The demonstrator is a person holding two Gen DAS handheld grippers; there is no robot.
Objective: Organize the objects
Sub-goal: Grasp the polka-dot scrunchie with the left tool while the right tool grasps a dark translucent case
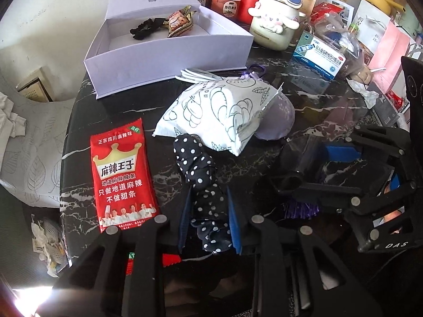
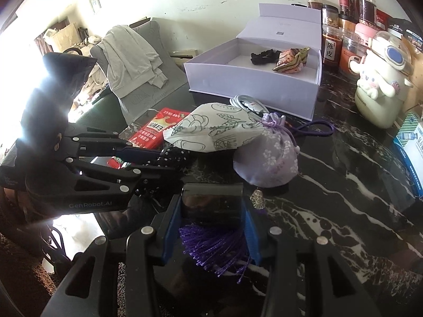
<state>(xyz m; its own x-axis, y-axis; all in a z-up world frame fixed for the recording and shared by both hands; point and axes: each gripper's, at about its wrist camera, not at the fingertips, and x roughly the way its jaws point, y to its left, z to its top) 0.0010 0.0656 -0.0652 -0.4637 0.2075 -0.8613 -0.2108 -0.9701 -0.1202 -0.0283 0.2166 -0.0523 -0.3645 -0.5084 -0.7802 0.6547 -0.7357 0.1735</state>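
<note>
The black marble-patterned tabletop (image 1: 312,105) with white veins carries everything. At its far side stands the open, rigid white cardboard box (image 1: 169,58), lid hinged back; inside lie a black crinkled scrunchie (image 1: 144,27) and a shiny brown-gold foil packet (image 1: 178,23), touching each other.

In front of the box, a soft white cloth pouch printed with black line drawings (image 1: 219,113) leans on a rounded lilac floral drawstring sachet (image 2: 267,158). The right wrist view shows the sachet whole, with its gathered neck, cord loop and a coiled white cable (image 2: 243,103) between it and the box; the left wrist view shows only a sliver of it behind the pouch. The left wrist view alone shows the flat glossy red snack packet with a gold crown (image 1: 119,177) in full, lying in front of the box, its long axis running toward the box.

The left gripper (image 1: 208,222) has its blue-padded fingers closed narrowly on a black white-dotted fabric scrunchie (image 1: 201,182), stretched long, pointing away toward the pouch and touching its near edge. The right gripper (image 2: 211,224) grips a purple fringed tassel (image 2: 214,248), its threads splayed toward the camera, near the sachet. A dark glossy block sits between the fingertips; what it is cannot be told.
</note>
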